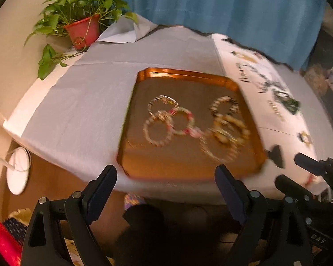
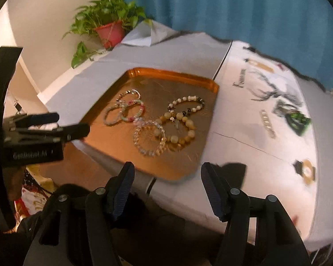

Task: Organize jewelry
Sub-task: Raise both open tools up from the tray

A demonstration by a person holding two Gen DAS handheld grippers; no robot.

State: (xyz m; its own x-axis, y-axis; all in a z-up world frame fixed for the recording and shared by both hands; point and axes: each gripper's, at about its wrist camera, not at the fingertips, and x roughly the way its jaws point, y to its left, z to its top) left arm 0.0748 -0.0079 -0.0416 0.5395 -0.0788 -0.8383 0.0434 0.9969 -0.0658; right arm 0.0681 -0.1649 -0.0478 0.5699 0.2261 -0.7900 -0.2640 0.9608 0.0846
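A copper-coloured tray (image 1: pixel 184 75) (image 2: pixel 166 73) lies on the table and holds several beaded bracelets. Thin pale and pink bracelets (image 1: pixel 161 122) (image 2: pixel 124 110) lie at its left. A clear crystal bracelet (image 2: pixel 149 138), a yellow-bead bracelet (image 2: pixel 184 130) and a white-and-black bead bracelet (image 2: pixel 186 105) (image 1: pixel 224 106) lie at its right. My left gripper (image 1: pixel 166 175) (image 2: pixel 72 124) is open and empty, just short of the tray's near edge. My right gripper (image 2: pixel 167 175) (image 1: pixel 290 170) is open and empty, near the tray's near right corner.
A potted green plant in a red pot (image 1: pixel 83 31) (image 2: pixel 111 33) stands at the table's far left corner. A grey cloth (image 1: pixel 82 102) covers the left of the table, a white printed cloth (image 2: pixel 266 115) the right. A blue curtain (image 1: pixel 233 11) hangs behind.
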